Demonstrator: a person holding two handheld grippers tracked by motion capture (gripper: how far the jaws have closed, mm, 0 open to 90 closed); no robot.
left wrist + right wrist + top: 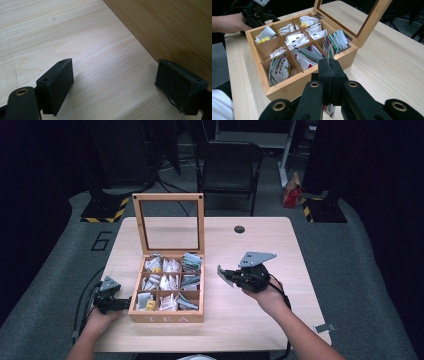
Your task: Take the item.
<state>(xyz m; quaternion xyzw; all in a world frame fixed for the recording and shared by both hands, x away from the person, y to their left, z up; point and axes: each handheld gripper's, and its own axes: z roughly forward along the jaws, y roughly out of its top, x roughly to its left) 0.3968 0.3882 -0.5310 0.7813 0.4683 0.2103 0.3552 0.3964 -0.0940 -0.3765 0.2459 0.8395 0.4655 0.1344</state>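
- Right gripper (329, 75): jaws are pressing together and pinching a tea bag (330, 110), whose edges are showing above and below the pads in the right gripper view; in the high view the bag (221, 272) is sticking out at the left end of the gripper (226, 274).
- The bag is hanging above the table (240, 320), just right of the box (167, 316) and clear of its compartments.
- The right hand (267, 292) is holding this gripper over the table's right half, jaws pointing left toward the box.
- Left gripper (113, 82): jaws are standing wide apart with nothing between them; bare table (75, 37) is lying under the gap.
- In the left gripper view the right-hand pad (180, 87) is sitting just beside the box's wooden wall (175, 27); whether it is touching cannot be told.
- In the high view the left gripper (122, 304) is resting at the box's near left corner, held by the left hand (100, 317).
- Box: standing left of the table's centre, its glass-paned lid (168, 222) standing upright at the far side.
- Its nine compartments are holding tea bags (279, 68), mostly white, some green, some yellow.
- A dark hole (239, 229) is lying in the table's far edge, well apart from both grippers.
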